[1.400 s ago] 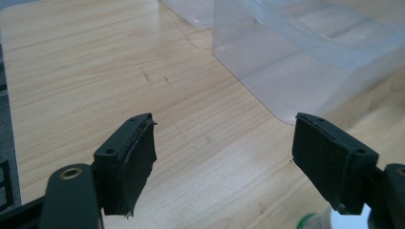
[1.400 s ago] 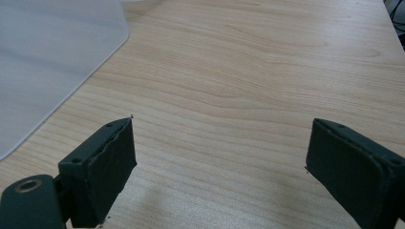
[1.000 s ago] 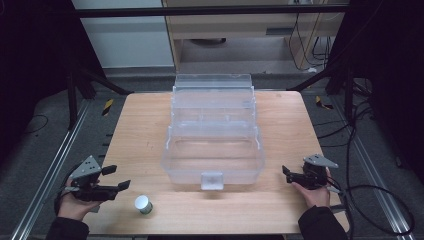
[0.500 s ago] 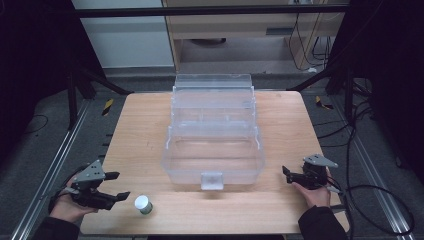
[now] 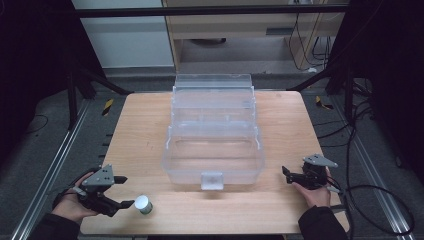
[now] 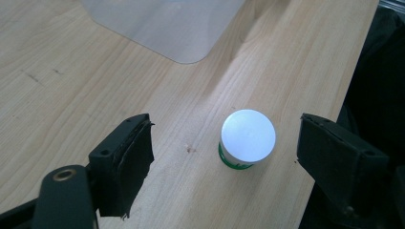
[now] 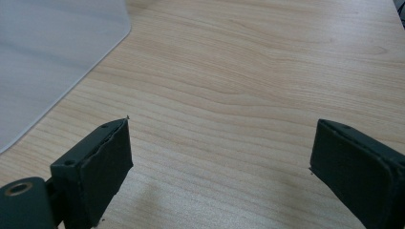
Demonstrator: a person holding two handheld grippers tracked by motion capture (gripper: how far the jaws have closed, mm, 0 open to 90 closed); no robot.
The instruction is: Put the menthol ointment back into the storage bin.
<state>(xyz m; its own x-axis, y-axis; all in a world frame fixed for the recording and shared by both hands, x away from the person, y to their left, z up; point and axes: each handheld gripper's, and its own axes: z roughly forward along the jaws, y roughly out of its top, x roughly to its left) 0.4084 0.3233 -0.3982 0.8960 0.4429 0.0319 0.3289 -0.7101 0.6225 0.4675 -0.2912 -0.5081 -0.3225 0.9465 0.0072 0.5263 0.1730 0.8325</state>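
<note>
You're holding the right gripper (image 7: 219, 167) with its jaws spread wide, nothing sitting between them. Its two black pads (image 7: 102, 167) are rising from the bottom corners, the left one showing a frayed, torn edge. Both are hanging over the light wooden tabletop (image 7: 248, 76), grain running across. A clear plastic container (image 7: 47, 52) is occupying the upper left, its rounded corner pointing toward the gap, well apart from the left pad. A soft shadow is lying on the wood beneath the jaws.

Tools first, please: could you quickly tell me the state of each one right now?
Left tool: open, holding nothing, jaws either side of the small white-capped container.
Right tool: open, holding nothing, above bare table.
</note>
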